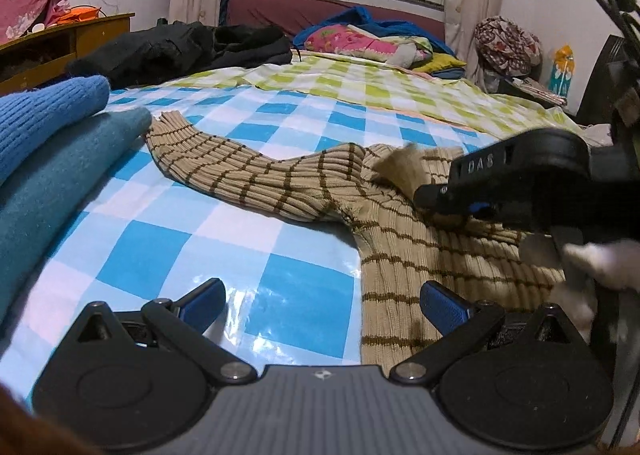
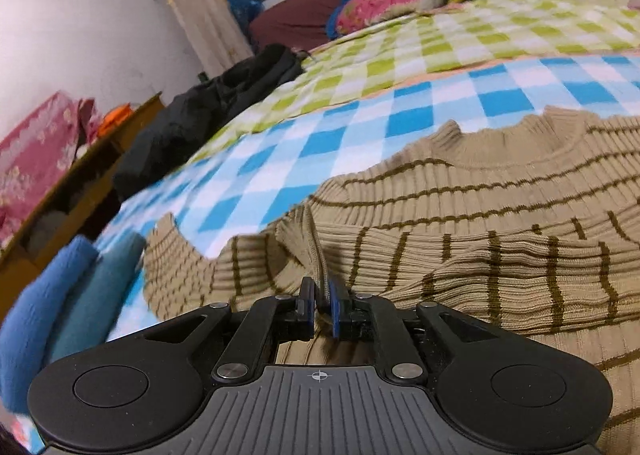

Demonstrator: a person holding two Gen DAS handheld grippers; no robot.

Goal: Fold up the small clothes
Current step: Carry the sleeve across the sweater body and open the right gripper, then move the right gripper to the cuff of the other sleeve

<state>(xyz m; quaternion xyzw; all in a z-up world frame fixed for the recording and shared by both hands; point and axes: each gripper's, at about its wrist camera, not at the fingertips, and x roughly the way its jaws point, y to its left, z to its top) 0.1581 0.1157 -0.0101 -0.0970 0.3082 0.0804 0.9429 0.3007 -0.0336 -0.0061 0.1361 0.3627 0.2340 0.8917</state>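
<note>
Bed cover [image 1: 168, 247]: blue-white checks, spread under everything.
Sweater [image 1: 400, 255]: tan, brown-striped, laid flat at 3 o'clock in the left view; one sleeve stretched toward 10 o'clock.
Folded knits [image 1: 48, 143]: stacked at 9 o'clock.
Right gripper [image 2: 322, 305]: fingers nearly together, a sweater fold pinched.
Left gripper [image 1: 322, 305]: fingers spread, nothing held.

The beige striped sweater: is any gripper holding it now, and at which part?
The right gripper pinches a raised fold of the beige striped sweater, near where one sleeve meets the body. The left gripper is open and holds nothing.
</note>
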